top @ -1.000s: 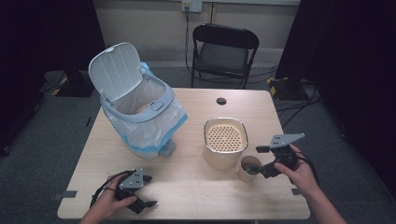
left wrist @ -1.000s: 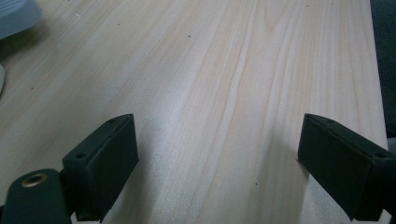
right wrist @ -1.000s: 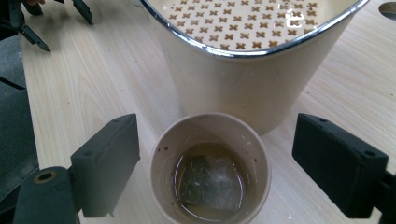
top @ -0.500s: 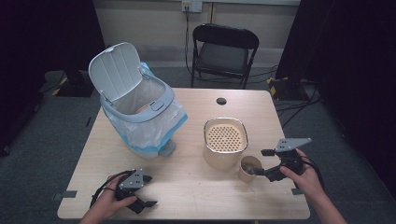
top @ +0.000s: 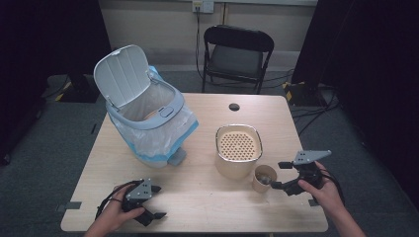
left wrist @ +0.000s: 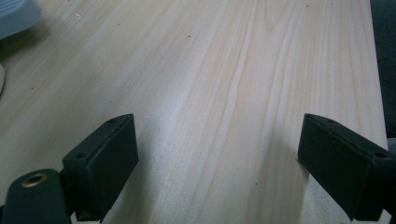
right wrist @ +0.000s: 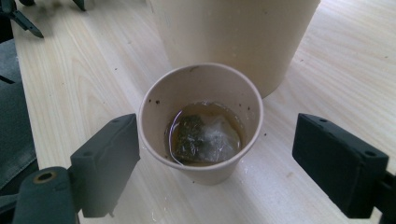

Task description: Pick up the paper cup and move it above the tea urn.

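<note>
The right gripper (right wrist: 217, 168) has its fingers spread either side of the cup (right wrist: 201, 122), which holds a teabag (right wrist: 205, 140). The left gripper (left wrist: 217, 172) rests on the worktop (top: 197, 197), fingers spread around nothing.

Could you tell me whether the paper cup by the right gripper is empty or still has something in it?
Not empty: the upright paper cup holds a soaked tea bag lying in a little brown liquid at the bottom.
</note>
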The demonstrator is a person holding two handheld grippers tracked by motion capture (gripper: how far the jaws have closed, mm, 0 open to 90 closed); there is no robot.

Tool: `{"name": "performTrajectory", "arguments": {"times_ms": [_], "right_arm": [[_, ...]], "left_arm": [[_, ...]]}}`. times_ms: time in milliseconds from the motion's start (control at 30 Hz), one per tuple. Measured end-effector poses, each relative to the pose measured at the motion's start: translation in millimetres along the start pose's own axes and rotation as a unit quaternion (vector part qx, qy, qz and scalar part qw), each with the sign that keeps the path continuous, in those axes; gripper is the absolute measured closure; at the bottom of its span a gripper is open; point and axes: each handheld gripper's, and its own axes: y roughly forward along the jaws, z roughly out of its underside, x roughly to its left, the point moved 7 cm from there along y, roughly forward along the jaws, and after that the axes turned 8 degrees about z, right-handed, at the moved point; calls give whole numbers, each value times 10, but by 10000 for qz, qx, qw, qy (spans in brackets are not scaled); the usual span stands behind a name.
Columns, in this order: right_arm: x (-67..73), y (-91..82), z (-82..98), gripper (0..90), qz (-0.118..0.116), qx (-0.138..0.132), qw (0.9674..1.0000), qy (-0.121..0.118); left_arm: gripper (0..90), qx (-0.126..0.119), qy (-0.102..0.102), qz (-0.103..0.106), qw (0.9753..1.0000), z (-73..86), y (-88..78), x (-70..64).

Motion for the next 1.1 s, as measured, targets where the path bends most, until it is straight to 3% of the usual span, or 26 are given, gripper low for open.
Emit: {"name": "performTrajectory", "arguments": {"times_ms": [667, 1100], "right_arm": [[19, 99, 184, 143, -18, -59, 10000, 58], [103, 242, 274, 144, -87, -5, 9999, -107]], "left_arm": [[115, -2, -1, 0, 10000, 0, 0, 0], [115, 0, -1, 0, 10000, 0, 0, 0]]}}
